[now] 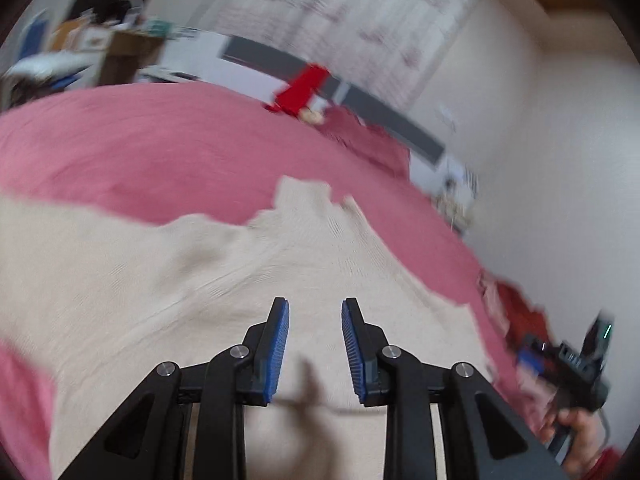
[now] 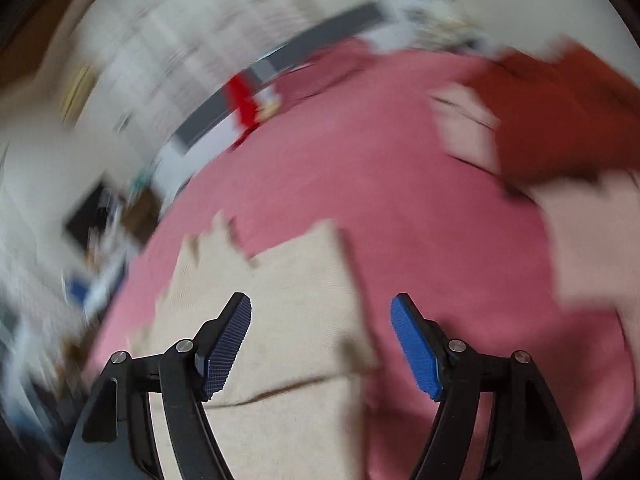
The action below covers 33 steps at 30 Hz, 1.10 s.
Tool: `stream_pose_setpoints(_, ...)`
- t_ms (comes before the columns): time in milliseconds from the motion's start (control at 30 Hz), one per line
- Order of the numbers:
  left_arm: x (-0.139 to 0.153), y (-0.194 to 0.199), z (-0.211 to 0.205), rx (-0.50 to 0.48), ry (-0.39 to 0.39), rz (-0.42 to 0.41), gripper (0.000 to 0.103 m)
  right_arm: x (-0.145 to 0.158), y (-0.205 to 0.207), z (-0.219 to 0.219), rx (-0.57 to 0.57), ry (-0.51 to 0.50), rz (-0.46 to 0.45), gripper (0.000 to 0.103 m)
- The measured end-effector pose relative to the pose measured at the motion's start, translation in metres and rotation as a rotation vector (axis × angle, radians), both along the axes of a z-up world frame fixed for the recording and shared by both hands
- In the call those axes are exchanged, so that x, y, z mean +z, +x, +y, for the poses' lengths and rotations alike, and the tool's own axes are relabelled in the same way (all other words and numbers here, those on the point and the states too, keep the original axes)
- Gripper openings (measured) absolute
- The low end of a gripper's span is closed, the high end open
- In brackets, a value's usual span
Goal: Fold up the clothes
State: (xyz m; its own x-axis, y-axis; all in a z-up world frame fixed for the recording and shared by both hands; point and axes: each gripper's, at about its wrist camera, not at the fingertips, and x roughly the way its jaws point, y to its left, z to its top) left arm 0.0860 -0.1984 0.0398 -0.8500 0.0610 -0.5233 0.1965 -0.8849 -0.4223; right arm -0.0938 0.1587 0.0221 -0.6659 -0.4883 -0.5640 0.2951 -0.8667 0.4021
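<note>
Left wrist view first: the left claw [image 1: 315,312] hangs over a big beige knitted garment [image 1: 192,280] spread flat on the bed's pink cover [image 1: 160,152]. Its blue pads [image 1: 280,344] stand a little apart with nothing between them, so it's released, just bare knit showing in the gap. At the far edge of the bed there's a bright red cloth [image 1: 302,90] and a rumpled dark pink one [image 1: 372,140]. Down at the right edge you can see a hand [image 1: 576,432] gripping the handle of the right claw [image 1: 528,360], with some red clothing [image 1: 520,308] beside it

Right wrist view, very smeared: the right claw [image 2: 320,320] has its pads wide apart and empty. The beige garment sits near and left under it, its right edge running up between the fingers [image 2: 416,348]. Far right lie a rust-red folded garment [image 2: 560,120] and a pale pink one [image 2: 592,240] on the same cover
</note>
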Motion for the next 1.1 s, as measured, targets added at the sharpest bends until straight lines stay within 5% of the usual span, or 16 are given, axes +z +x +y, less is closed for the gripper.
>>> stream_pose_setpoints(67,-0.013,-0.027,-0.003,-0.006,-0.029,-0.082,0.027,0.0,-0.011,-0.044,0.134,0.17,0.051,0.069)
stream_pose_setpoints(100,-0.023,-0.039,-0.007,0.003,-0.031,-0.123,0.027,-0.006,-0.017,-0.064,0.193,0.238,0.057,0.058)
stream_pose_setpoints(200,-0.044,-0.039,-0.024,0.002,0.049,-0.12,0.023,-0.029,-0.041,-0.103,0.318,0.35,-0.006,0.044)
stream_pose_setpoints(300,-0.061,-0.031,-0.04,-0.001,0.142,-0.097,0.018,-0.039,-0.069,-0.104,0.294,0.366,-0.028,0.041)
stream_pose_setpoints(467,-0.066,-0.026,-0.045,-0.004,0.186,-0.082,0.015,-0.028,-0.095,-0.074,0.133,0.303,-0.077,0.04)
stream_pose_setpoints(600,-0.072,-0.023,-0.051,-0.013,0.213,-0.055,0.016,0.001,-0.08,-0.069,0.204,0.206,-0.016,0.043)
stream_pose_setpoints(767,-0.08,-0.026,-0.058,-0.029,0.276,-0.021,0.016,0.009,-0.116,-0.107,0.421,0.482,-0.047,0.042)
stream_pose_setpoints(900,-0.084,-0.028,-0.061,-0.036,0.302,-0.004,0.016,-0.006,-0.139,-0.121,0.592,0.524,-0.137,0.042)
stream_pose_setpoints(1000,-0.084,-0.032,-0.062,-0.038,0.308,0.001,0.016,-0.016,-0.133,-0.136,0.639,0.656,-0.112,0.044)
stream_pose_setpoints(1067,-0.085,-0.033,-0.062,-0.039,0.313,0.003,0.016,-0.019,-0.125,-0.143,0.62,0.767,-0.057,0.054)
stream_pose_setpoints(1100,-0.085,-0.034,-0.063,-0.04,0.315,0.004,0.016,-0.019,-0.122,-0.143,0.567,0.831,-0.011,0.077)
